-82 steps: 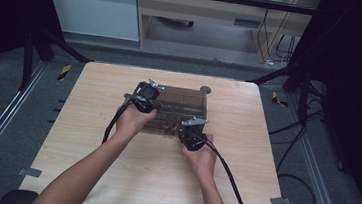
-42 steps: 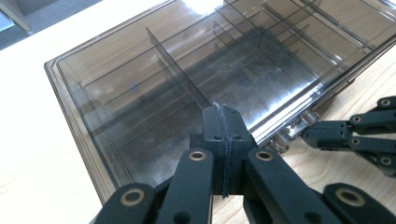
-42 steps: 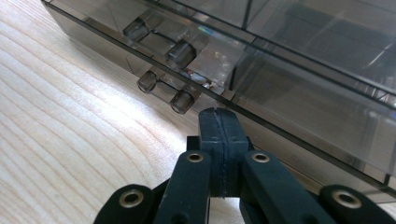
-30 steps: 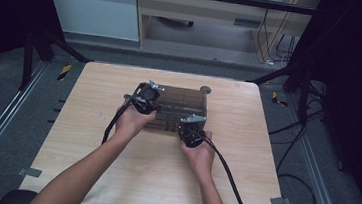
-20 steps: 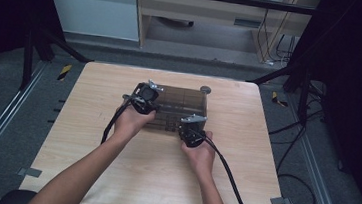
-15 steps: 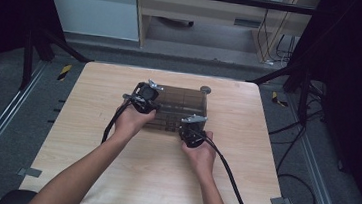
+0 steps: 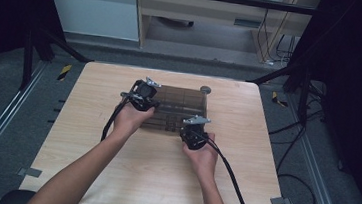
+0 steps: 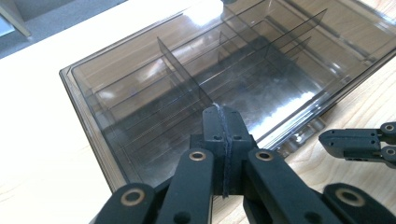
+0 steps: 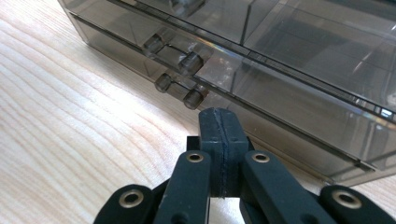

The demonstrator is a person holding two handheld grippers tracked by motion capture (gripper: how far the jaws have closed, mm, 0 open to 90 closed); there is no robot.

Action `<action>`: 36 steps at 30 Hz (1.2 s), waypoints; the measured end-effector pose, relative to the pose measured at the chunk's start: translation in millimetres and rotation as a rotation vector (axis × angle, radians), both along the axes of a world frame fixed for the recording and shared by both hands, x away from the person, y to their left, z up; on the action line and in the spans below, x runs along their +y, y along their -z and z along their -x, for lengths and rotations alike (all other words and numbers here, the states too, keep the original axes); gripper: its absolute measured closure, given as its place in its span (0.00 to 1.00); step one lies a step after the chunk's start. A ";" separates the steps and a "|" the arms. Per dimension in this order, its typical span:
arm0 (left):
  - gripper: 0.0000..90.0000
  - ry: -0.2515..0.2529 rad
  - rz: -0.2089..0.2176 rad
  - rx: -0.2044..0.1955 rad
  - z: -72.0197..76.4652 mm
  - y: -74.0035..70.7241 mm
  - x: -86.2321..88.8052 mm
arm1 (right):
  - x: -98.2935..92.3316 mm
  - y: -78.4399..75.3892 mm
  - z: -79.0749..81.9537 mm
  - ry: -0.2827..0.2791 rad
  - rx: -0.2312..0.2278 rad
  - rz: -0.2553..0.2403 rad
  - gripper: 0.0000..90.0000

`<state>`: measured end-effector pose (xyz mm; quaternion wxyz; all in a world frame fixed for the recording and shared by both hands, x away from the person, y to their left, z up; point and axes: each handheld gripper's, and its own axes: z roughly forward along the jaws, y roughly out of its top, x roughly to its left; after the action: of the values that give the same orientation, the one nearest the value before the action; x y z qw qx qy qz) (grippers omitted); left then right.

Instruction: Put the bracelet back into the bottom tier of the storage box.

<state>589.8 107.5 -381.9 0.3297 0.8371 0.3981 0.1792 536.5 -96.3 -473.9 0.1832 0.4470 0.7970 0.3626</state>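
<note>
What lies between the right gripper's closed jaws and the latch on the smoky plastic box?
Only bare wooden table: in the right gripper view, the right gripper stops just short of the box's latch.

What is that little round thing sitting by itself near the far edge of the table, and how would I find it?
Start at the light wooden table and find the smoky transparent divided box in its middle, between the two grippers. Just beyond the box's far right corner lies a small grey disc. It is the one loose item on the wood, flat, round and opaque; what it is I cannot tell.

Smoky divided box (image 7: pixel 178 109) blocks table (image 7: pixel 89 148) centre; small disc (image 7: pixel 205 89) behind; bare wood all round.
</note>
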 end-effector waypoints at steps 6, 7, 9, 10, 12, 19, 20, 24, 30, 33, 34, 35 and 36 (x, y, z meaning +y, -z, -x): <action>1.00 0.022 -0.021 -0.015 7.0 -3.8 1.1 | -5.6 -5.0 5.1 0.003 -0.009 -0.008 1.00; 1.00 0.025 -0.023 -0.019 7.8 -4.8 2.1 | -6.9 -6.6 6.3 0.009 -0.007 -0.014 1.00; 1.00 0.032 -0.008 -0.025 9.5 -7.2 4.8 | -10.4 -9.4 7.9 0.012 -0.019 -0.013 1.00; 1.00 0.035 -0.004 -0.029 10.5 -8.3 6.2 | -12.3 -11.4 9.1 0.015 -0.019 -0.014 1.00; 1.00 0.042 -0.002 -0.034 12.7 -9.7 9.1 | -15.6 -14.5 11.0 0.024 -0.023 -0.021 1.00; 1.00 0.047 0.000 -0.043 17.9 -11.4 21.0 | -23.2 -26.2 14.3 0.034 -0.044 -0.032 1.00; 1.00 0.042 0.016 -0.043 19.0 -11.0 23.1 | -23.6 -27.1 14.9 0.036 -0.044 -0.035 1.00; 1.00 0.048 0.023 -0.053 23.2 -13.1 30.4 | -24.7 -29.2 16.4 0.034 -0.046 -0.029 1.00; 1.00 0.059 0.034 -0.066 31.2 -17.3 39.9 | -27.1 -33.4 17.0 0.035 -0.055 -0.032 1.00; 1.00 0.060 0.032 -0.064 34.9 -15.8 44.0 | -27.9 -35.5 17.7 0.036 -0.053 -0.035 1.00; 1.00 0.059 0.033 -0.064 35.9 -15.0 45.6 | -28.0 -35.8 17.8 0.035 -0.054 -0.033 1.00; 1.00 0.061 0.032 -0.064 36.7 -14.2 47.2 | -27.9 -35.8 17.9 0.034 -0.053 -0.032 1.00; 1.00 0.059 0.034 -0.063 37.7 -13.8 48.8 | -27.9 -35.7 18.0 0.033 -0.051 -0.030 1.00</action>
<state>552.1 156.3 -368.1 0.3615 0.8366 0.3656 0.1889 518.4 -124.2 -438.2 0.2027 0.4535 0.7789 0.3828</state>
